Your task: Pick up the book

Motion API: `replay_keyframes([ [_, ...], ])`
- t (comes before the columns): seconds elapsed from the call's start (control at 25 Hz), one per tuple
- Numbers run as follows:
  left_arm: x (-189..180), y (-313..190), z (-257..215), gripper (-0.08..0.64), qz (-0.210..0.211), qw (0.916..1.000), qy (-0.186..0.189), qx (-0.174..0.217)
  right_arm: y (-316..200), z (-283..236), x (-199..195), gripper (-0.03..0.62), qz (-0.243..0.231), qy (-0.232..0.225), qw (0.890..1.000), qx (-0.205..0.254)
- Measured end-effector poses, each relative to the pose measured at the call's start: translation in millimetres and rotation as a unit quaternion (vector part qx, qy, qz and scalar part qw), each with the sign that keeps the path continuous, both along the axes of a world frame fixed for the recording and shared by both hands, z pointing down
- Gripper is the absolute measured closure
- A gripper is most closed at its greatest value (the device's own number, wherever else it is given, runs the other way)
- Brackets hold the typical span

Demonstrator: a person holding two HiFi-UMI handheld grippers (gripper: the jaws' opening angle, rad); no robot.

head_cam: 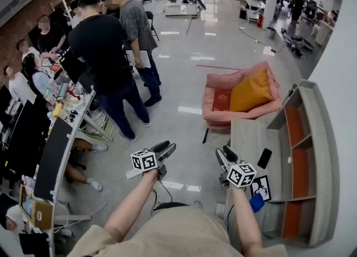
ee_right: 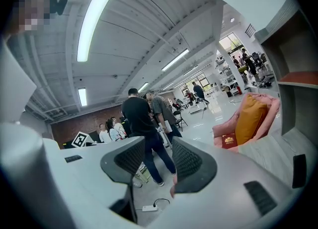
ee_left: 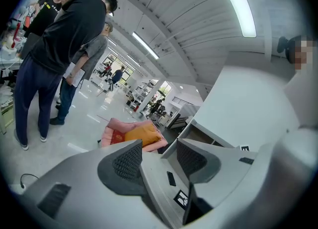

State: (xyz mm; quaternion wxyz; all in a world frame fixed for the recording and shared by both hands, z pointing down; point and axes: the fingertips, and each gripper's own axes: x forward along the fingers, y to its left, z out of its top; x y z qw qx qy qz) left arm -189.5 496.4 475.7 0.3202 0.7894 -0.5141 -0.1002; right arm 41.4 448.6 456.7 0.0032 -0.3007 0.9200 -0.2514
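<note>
The book [head_cam: 221, 99] is dark red with a gold emblem. It lies on the seat of a pink armchair [head_cam: 215, 115], next to a yellow cushion [head_cam: 251, 90]. It also shows far ahead in the left gripper view as the book [ee_left: 117, 137], and at the right of the right gripper view as the book [ee_right: 229, 140]. My left gripper [head_cam: 167, 150] and right gripper [head_cam: 225, 154] are held side by side in the air, well short of the chair. The left gripper [ee_left: 159, 156] and right gripper [ee_right: 159, 161] are both shut with nothing between the jaws.
A grey table [head_cam: 245, 133] with a black phone [head_cam: 265, 158] stands just right of my grippers, against a shelf unit [head_cam: 312, 155] with orange-backed compartments. Two people [head_cam: 106, 44] stand on the left by cluttered desks [head_cam: 56, 150]. Glossy floor [head_cam: 178, 88] lies between me and the armchair.
</note>
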Motion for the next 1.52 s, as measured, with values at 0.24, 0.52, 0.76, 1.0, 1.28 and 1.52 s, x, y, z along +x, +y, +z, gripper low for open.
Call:
replay_keyframes([
  [0.24,28.6,-0.6,3.0,0.331,0.001,1.0000,0.001,-0.008,-12.2,5.5,20.2,0.433,-0.001,-0.005,1.000,-0.009],
  [0.52,24.3,-17.9,12.4,0.331,0.000,0.9999,0.004,-0.015,-25.9,16.2,25.7,0.433,0.009,-0.007,1.000,-0.018],
  [0.76,8.2,-66.7,19.8,0.331,0.020,0.9996,0.016,-0.011,-63.6,20.8,10.9,0.433,0.028,0.002,0.999,-0.018],
  [1.0,-16.1,-137.3,11.9,0.331,0.047,0.9986,0.023,-0.001,-118.5,8.6,-14.7,0.433,0.049,0.007,0.999,-0.016],
  [1.28,-57.7,-218.3,9.7,0.331,0.078,0.9964,0.033,-0.003,-184.0,5.7,-55.6,0.433,0.080,0.015,0.996,-0.020],
  [1.52,-98.0,-268.6,15.9,0.331,0.105,0.9935,0.043,-0.009,-227.4,10.8,-94.5,0.433,0.108,0.029,0.993,-0.024],
])
